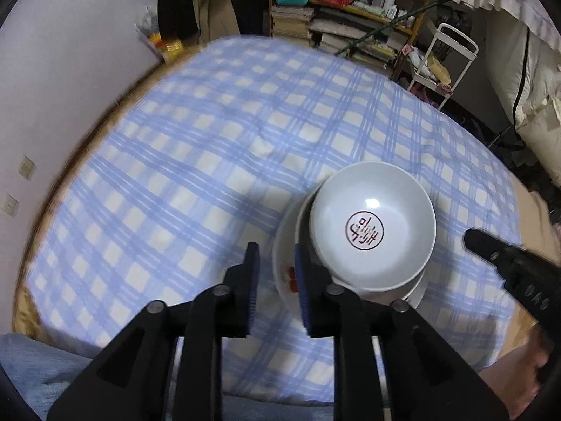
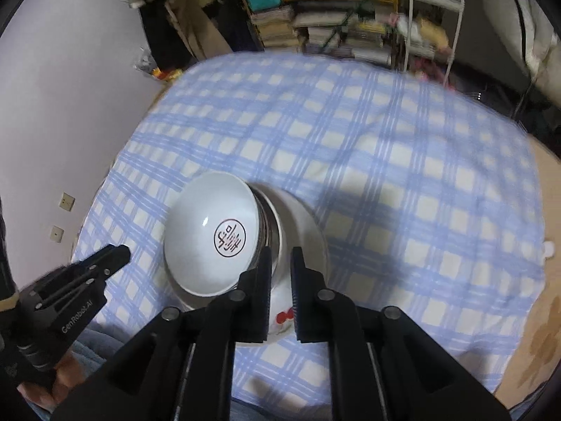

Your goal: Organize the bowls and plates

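A white bowl (image 1: pixel 371 210) with a round red seal in its bottom tops a stack of bowls (image 2: pixel 271 224). The stack stands on a white plate (image 1: pixel 417 291) with a red pattern, on a blue-checked cloth (image 1: pixel 210 161). My left gripper (image 1: pixel 276 251) hovers over the plate's left rim, jaws apart, with nothing pressed between the pads. My right gripper (image 2: pixel 281 252) hangs above the plate (image 2: pixel 312 224) just right of the top bowl (image 2: pixel 210 210), also parted and empty. Each gripper shows in the other's view: the right gripper (image 1: pixel 470 238) and the left gripper (image 2: pixel 122 251).
The checked cloth covers a wide soft surface with a wooden edge (image 1: pixel 87 140) at the left wall. Behind it stand a crowded bookshelf (image 1: pixel 350 28) and a white cart (image 1: pixel 441 66). A person's hand (image 2: pixel 52 379) holds the left gripper's handle.
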The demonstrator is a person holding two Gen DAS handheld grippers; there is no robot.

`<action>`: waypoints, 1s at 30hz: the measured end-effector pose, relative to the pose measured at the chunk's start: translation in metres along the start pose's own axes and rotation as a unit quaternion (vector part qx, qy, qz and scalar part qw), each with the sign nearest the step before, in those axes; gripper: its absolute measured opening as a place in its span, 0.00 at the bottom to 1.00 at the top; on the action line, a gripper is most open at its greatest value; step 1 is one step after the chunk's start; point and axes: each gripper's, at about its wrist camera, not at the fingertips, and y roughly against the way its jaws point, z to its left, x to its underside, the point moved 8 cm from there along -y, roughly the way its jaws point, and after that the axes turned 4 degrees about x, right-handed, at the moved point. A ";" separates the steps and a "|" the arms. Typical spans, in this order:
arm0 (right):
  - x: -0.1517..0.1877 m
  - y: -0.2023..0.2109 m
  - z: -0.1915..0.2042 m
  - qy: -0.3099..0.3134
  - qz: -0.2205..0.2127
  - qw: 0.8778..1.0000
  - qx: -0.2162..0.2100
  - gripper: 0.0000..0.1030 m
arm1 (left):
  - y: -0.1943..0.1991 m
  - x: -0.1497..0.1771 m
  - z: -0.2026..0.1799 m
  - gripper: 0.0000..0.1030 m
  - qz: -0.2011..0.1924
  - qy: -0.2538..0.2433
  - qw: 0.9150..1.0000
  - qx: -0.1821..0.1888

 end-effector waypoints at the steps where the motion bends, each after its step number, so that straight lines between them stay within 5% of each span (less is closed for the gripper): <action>1: 0.000 0.008 0.001 0.008 -0.010 1.000 0.001 0.25 | 0.008 0.000 0.000 0.29 -0.010 -0.005 1.000 -0.011; 3: 0.000 0.026 0.002 0.019 -0.037 0.999 0.006 0.48 | 0.027 -0.001 0.002 0.45 -0.034 -0.008 0.999 -0.031; 6: 0.000 0.051 -0.003 0.018 -0.081 0.996 0.024 0.63 | 0.055 -0.001 0.004 0.70 -0.072 -0.012 0.996 -0.046; 15: 0.006 0.103 -0.016 0.018 -0.166 0.985 0.034 0.98 | 0.119 0.013 0.010 0.88 -0.171 -0.025 0.983 -0.066; 19: 0.013 0.110 -0.015 0.038 -0.174 0.983 0.035 1.00 | 0.122 0.022 0.013 0.88 -0.193 -0.026 0.980 -0.040; 30: 0.024 0.112 -0.005 0.091 -0.231 0.965 0.078 1.00 | 0.129 0.032 0.034 0.89 -0.222 -0.026 0.973 -0.062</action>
